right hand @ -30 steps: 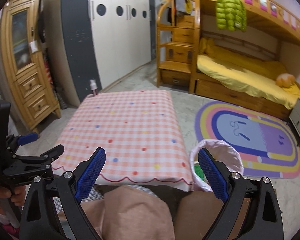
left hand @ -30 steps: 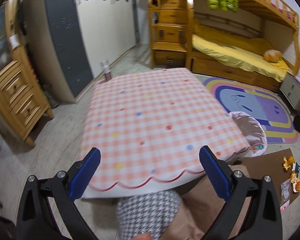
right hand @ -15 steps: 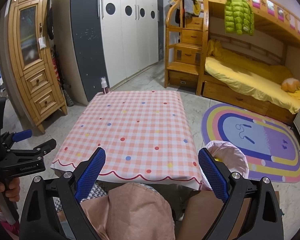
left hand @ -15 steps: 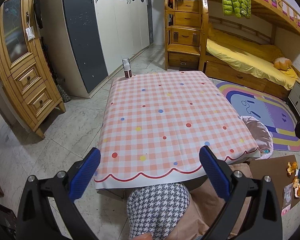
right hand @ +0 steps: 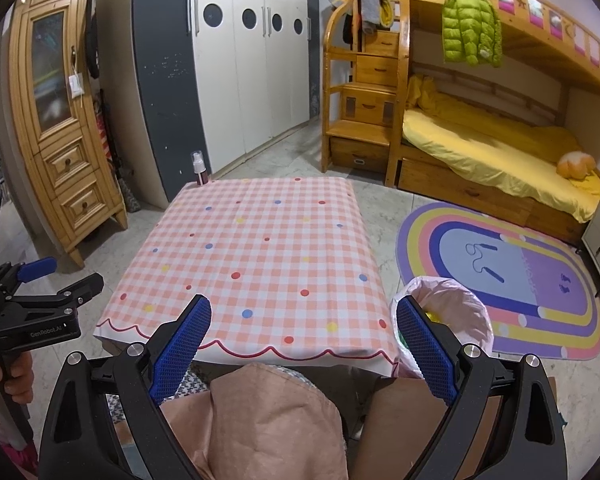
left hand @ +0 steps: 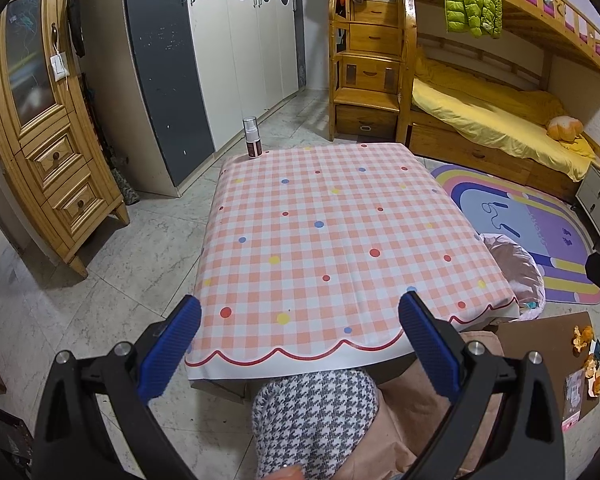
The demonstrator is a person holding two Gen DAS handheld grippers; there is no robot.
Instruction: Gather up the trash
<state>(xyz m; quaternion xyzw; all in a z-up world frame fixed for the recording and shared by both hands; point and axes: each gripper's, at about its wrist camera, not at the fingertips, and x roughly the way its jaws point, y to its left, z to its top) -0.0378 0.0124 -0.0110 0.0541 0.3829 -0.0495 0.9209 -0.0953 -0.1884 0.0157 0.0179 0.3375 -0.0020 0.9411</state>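
Observation:
A low table with a pink checked cloth [left hand: 332, 240] [right hand: 256, 256] stands in front of me. A small spray bottle [left hand: 252, 137] [right hand: 199, 169] stands at its far left corner. A bin lined with a pink bag [left hand: 516, 272] [right hand: 448, 312] sits on the floor at the table's right, with some trash inside. Orange scraps and small wrappers [left hand: 584, 356] lie on a brown board on the floor at the right. My left gripper [left hand: 300, 344] is open above the table's near edge, holding nothing. My right gripper [right hand: 302, 338] is open too, and empty.
A person's knees in pink trousers [right hand: 276, 416] and a houndstooth cloth [left hand: 316, 416] lie under the grippers. A wooden cabinet [left hand: 40, 128] stands left, wardrobes [left hand: 220, 52] behind, a bunk bed [left hand: 500, 120] and a rainbow rug [right hand: 500, 276] to the right.
Both views have tilted up and pulled back a little, so more of the room shows. The blur in the left wrist view is gone. Both grippers have stayed open.

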